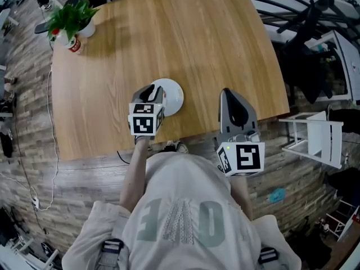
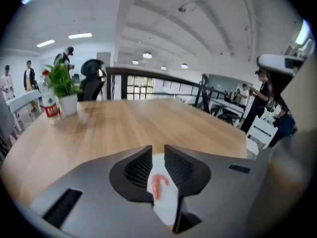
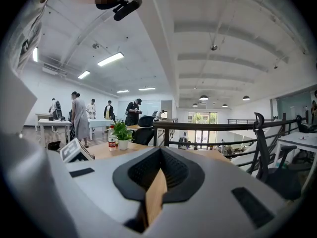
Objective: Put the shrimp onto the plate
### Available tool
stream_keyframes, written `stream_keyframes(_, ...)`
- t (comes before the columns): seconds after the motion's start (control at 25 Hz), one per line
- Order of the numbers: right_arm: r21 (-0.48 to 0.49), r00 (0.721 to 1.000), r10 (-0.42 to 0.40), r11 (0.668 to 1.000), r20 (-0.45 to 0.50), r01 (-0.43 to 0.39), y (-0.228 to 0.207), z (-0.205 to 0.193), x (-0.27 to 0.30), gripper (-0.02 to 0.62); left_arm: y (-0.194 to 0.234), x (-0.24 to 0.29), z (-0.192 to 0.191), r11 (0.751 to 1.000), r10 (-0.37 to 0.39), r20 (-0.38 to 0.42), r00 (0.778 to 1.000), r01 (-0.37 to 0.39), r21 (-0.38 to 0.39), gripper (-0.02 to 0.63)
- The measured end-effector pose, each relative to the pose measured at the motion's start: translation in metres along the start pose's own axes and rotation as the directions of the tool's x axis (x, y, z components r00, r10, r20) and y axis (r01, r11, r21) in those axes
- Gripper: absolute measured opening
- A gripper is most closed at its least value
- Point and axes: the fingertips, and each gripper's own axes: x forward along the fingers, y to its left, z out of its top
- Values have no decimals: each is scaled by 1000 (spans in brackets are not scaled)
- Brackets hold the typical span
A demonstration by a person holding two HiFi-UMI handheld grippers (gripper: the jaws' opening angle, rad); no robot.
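Two grey plastic claws, each topped by a cube of black-and-white square markers, hang over the near edge of one broad table (image 1: 197, 38) of pale wood with a long straight grain. We count one plate (image 1: 173, 97), round, white and smooth, and one shrimp (image 2: 158, 185), small, pink and curled, lying on that plate close to the near edge of the table.

The left claw (image 1: 152, 90) hovers directly above the plate. In its own view the ribbed black jaws stand a narrow slit apart and grip nothing; through the slit we see the shrimp on the white surface below, though whether the jaw tips touch the plate is beyond what we can make out.

The right claw (image 1: 226, 92) sits well to the right of the plate. Its jaws meet at the tips with nothing held, and only a sliver of wood shows behind them.

At the far left corner stand one leafy green plant (image 1: 70, 18) in a white pot and, just beside it, one clear bottle (image 1: 73, 45) with a red label.
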Motion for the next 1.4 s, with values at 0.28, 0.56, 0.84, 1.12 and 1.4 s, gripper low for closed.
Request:
stream_keyframes(0.28, -57, 981, 78, 996, 179, -69, 21, 62, 20, 18, -10, -158, 195, 991, 41, 667, 744, -115, 68, 9)
stream_keyframes(0.56, -41, 939, 117, 993, 323, -110, 34, 111, 12, 18, -28, -299, 242, 947, 100, 886, 453, -317, 55, 9)
stream_keyframes(0.84, -73, 922, 173, 985, 346, -157, 52, 119, 4, 18, -23, -330, 232, 924, 147, 892, 427, -381, 31, 9)
stream_keyframes(1.12, -87, 918, 185, 983, 351, -165, 54, 122, -1, 18, -30, -352, 234, 906, 141, 913, 383, -421, 37, 9)
stream_keyframes(1.4, -92, 922, 191, 981, 337, -170, 54, 119, -4, 18, -35, -345, 233, 910, 136, 902, 409, -412, 50, 9)
